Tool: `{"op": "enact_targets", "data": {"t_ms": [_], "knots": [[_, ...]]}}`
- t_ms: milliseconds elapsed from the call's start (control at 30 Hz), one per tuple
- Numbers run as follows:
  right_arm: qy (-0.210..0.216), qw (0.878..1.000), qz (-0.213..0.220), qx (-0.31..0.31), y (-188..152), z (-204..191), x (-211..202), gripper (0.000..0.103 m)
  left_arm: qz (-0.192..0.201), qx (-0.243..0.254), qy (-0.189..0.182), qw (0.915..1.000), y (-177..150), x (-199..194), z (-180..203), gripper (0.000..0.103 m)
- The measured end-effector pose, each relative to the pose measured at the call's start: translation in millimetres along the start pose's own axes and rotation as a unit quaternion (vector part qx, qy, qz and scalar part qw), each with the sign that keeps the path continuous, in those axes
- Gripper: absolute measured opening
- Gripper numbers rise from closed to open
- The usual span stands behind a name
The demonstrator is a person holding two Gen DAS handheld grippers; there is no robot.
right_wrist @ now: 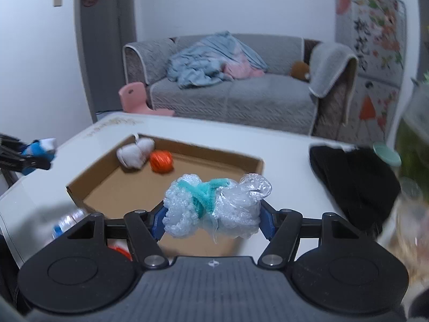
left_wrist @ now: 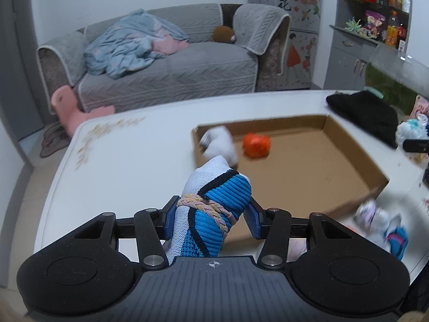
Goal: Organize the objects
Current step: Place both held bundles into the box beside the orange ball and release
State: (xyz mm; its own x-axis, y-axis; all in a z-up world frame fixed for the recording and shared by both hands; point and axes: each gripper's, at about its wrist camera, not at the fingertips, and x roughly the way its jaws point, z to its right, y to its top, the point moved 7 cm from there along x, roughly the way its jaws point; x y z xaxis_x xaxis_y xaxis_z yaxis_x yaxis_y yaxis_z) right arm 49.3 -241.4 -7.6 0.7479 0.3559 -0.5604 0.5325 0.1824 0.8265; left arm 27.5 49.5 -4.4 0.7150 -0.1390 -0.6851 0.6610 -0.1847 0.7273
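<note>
Cardboard box (left_wrist: 348, 158): a shallow open tray is laid on the white table (left_wrist: 139, 166), with low walls all round and a bare brown floor.
Box contents: a white rolled sock bundle (left_wrist: 219, 145) and an orange ball (left_wrist: 256, 145) are seen near the far left corner, just beside each other; whether they touch cannot be told from the blurred views.
Left tool (left_wrist: 211, 216): its fingers are partly closed and pressed on a blue, white and black rolled sock (left_wrist: 214, 198), which is tied round with a pastel braided cord (left_wrist: 206, 206). The sock stands up between the pads, above the near edge of the box.
Right tool (right_wrist: 211, 218): its fingers are held about half apart and clamped on a bubble-wrap bundle (right_wrist: 214, 206), which is bound with a teal fuzzy wire (right_wrist: 205, 189). The bundle is held crosswise, in front of the near wall of the box.
Table, right side: a black cloth (right_wrist: 354, 182) is laid beside the box, with a pale green round lid (right_wrist: 386, 154) at its far edge.
Table, near edge: a further blurred bundle in white, lilac and blue (left_wrist: 380, 225) is seen outside the box.
Background: a grey sofa (left_wrist: 171, 75) is strewn with a light blue blanket (left_wrist: 128, 45); a pink child's chair (left_wrist: 69, 107) stands on the floor beside it.
</note>
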Motion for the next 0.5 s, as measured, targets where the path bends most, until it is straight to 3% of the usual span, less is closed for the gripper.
{"op": "enact_targets", "data": {"t_ms": [267, 500], "knots": [[0.045, 0.998, 0.008, -0.040, 41.4, -26.6, 35.0, 0.063, -0.004, 0.012, -0.035, 0.9993, 55.4, 43.0, 36.5, 0.057], [0.077, 0.994, -0.022, -0.079, 50.6, -41.1, 91.2, 0.063, -0.044, -0.005, -0.047, 0.9979, 55.8, 99.2, 54.5, 0.057]]}}
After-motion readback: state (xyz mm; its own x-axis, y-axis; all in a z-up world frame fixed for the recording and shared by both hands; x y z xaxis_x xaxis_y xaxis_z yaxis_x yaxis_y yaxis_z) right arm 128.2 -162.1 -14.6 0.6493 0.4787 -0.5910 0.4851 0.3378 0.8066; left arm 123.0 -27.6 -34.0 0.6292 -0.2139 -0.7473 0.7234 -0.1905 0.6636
